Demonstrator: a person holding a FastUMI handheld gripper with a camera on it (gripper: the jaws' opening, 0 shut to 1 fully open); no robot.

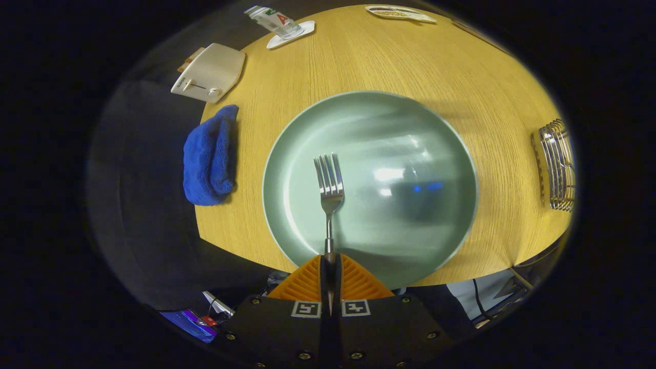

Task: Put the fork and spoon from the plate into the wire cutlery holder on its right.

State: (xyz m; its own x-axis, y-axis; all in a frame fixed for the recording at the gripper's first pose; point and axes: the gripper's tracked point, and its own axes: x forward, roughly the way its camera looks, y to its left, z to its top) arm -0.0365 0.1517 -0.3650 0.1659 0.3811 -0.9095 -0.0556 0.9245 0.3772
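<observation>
Gripper view: we've got the gripper (330,264) pinched tight on the fork (329,187) handle, tines pointing straight ahead over the plate (287,154) at frame centre. The wire cutlery holder (557,164) sits far right on the table (359,56), so the carry looks like rightward. Can't spot the spoon.

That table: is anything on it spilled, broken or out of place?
Nothing looks spilled or broken. The gripper is shut on the silver metal fork, held out over the bare pale green round plate. The crumpled blue cloth overhangs the wooden table edge. The wire cutlery holder stands upright.
</observation>
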